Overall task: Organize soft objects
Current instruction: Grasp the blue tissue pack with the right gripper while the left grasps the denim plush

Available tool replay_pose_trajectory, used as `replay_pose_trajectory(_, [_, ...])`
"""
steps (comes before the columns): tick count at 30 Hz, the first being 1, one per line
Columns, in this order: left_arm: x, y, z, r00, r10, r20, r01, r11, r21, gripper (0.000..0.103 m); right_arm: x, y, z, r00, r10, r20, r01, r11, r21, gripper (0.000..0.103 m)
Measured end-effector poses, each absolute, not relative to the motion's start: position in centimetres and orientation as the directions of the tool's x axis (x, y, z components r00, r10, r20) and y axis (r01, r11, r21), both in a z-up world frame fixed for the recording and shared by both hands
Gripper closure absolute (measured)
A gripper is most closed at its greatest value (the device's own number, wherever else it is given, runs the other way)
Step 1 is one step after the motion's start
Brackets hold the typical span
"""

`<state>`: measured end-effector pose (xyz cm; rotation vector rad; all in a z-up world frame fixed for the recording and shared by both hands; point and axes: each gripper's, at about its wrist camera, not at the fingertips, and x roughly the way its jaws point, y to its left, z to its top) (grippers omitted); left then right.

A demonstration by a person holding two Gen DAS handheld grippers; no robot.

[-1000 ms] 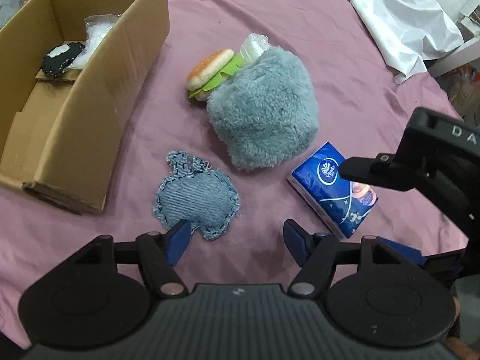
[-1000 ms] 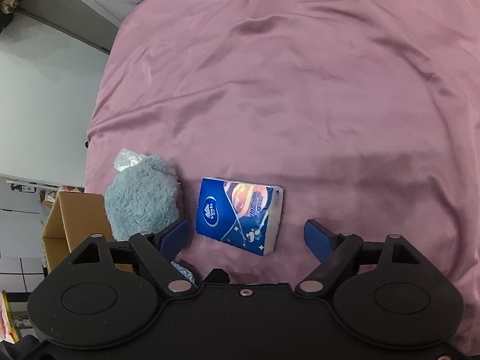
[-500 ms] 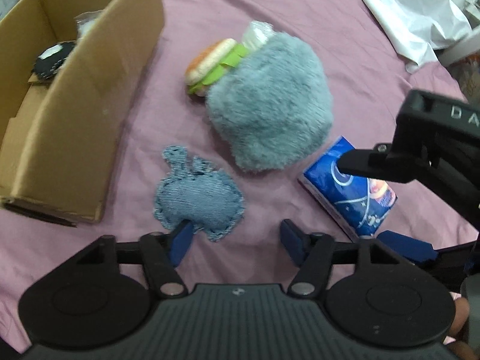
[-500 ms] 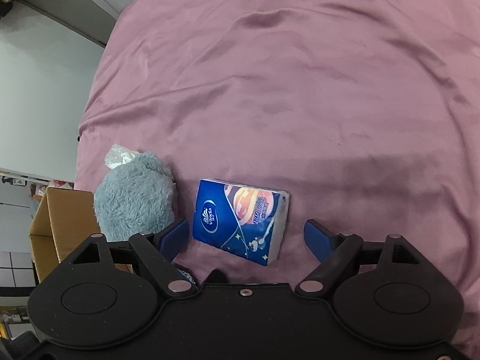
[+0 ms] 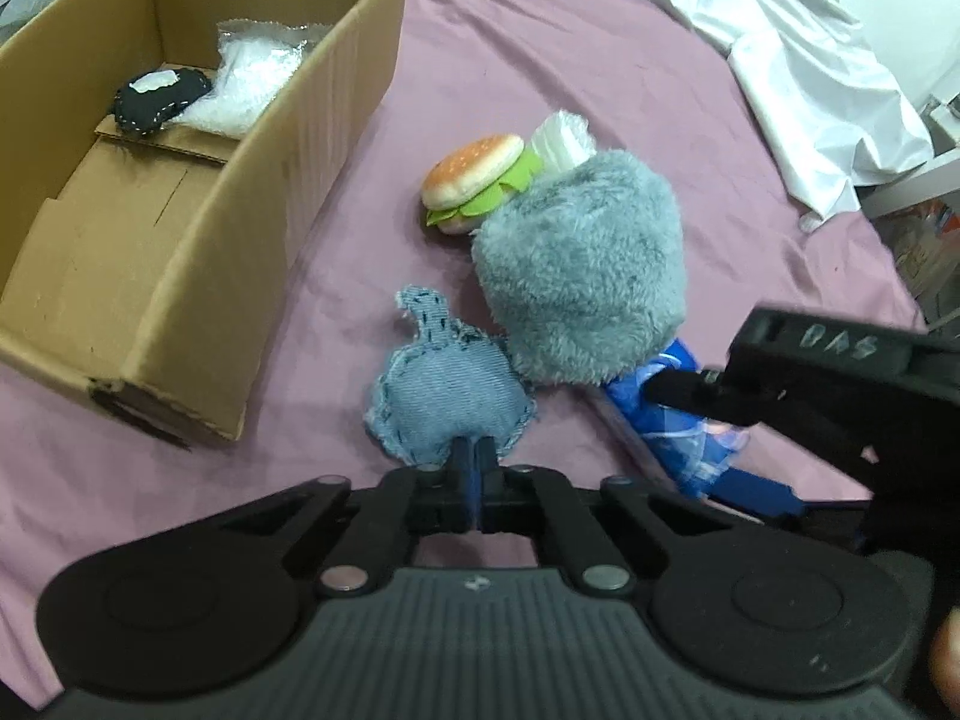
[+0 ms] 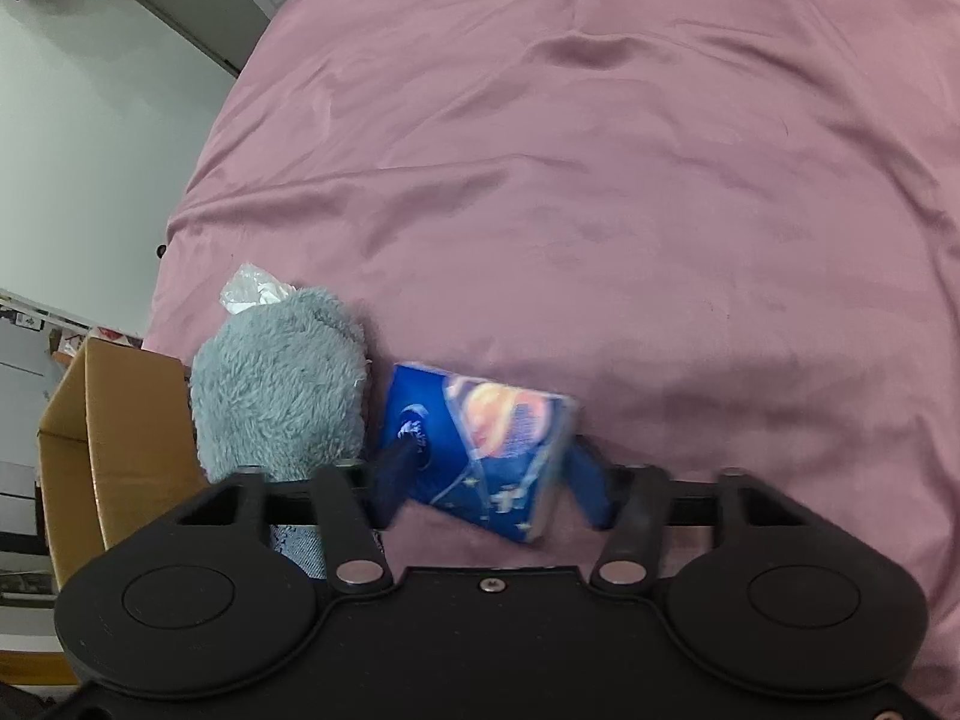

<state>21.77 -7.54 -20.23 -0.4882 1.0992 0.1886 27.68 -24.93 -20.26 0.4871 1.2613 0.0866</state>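
We have our left gripper (image 5: 473, 457) clenched tight on the near edge of the denim pouch (image 5: 447, 399), its two blue fingers (image 5: 465, 468) pinched together with only the frayed hem between them, and the pouch lies flat on the pink bedspread (image 5: 540, 60) just beside the grey fluffy plush (image 5: 582, 276), touching its lower left side. Over on the other side, our right gripper (image 6: 489, 474) has its jaws closing around the blue tissue pack (image 6: 480, 444), one blue finger pressed against the pack's left face and the other against its right end, and the pack sits tilted and a little blurred, lifted at one corner off the bedspread. In the left wrist view that same pack peeks out from under the plush toward the right edge of the bed. Behind the plush we see a toy burger (image 5: 474, 180) touching it, with a crinkled clear plastic bag (image 5: 561, 135) poking up between them. Toward the left edge of the bedspread stands the open cardboard box (image 5: 198, 276), and at its far end lie a black stitched pouch (image 5: 159, 96) and a bag of white stuffing (image 5: 252, 84), side by side and touching. A white sheet (image 5: 798, 60) is heaped at the far right corner.
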Motion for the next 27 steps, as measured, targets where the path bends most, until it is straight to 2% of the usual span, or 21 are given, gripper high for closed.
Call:
replay_pose_trajectory(6, [21.2, -7.6, -18.4, 0.486, -0.117, -0.866, -0.335, 0.890, -0.308, 0.103, 27.1, -26.3, -19.9, 0.355, 0.375, -0.856, 0.241, 0.848, 0.471, 0.076])
replay_pose_trajectory(9, [21.2, -8.1, -17.7, 0.485, -0.150, -0.861, -0.281, 0.906, -0.316, 0.103, 26.3, -27.1, -19.1, 0.389, 0.375, -0.841, 0.249, 0.837, 0.488, 0.080])
replay_pose_trajectory(12, [21.7, -8.8, -17.3, 0.486, -0.115, -0.867, -0.267, 0.924, -0.273, 0.097, 26.0, -27.6, -18.7, 0.415, 0.376, -0.828, 0.267, 0.820, 0.506, 0.082])
replay_pose_trajectory(13, [21.8, -8.9, -17.3, 0.488, -0.111, -0.866, -0.268, 0.925, -0.269, 0.094, 26.0, -27.7, -18.6, 0.423, 0.375, -0.824, 0.272, 0.816, 0.511, 0.082])
replay_pose_trajectory(17, [21.9, -8.7, -17.4, 0.497, -0.093, -0.863, -0.282, 0.923, -0.261, 0.052, 25.5, -28.4, -18.0, 0.455, 0.370, -0.810, 0.286, 0.801, 0.526, 0.083])
replay_pose_trajectory(18, [22.0, -8.7, -17.4, 0.505, -0.079, -0.860, -0.287, 0.924, -0.253, 0.048, 25.4, -28.5, -17.8, 0.463, 0.366, -0.807, 0.289, 0.799, 0.528, 0.083])
replay_pose_trajectory(27, [24.0, -8.3, -19.1, 0.463, -0.008, -0.886, -0.328, 0.927, -0.180, 0.045, 26.3, -28.2, -18.7, 0.443, 0.393, -0.806, 0.299, 0.782, 0.547, 0.082])
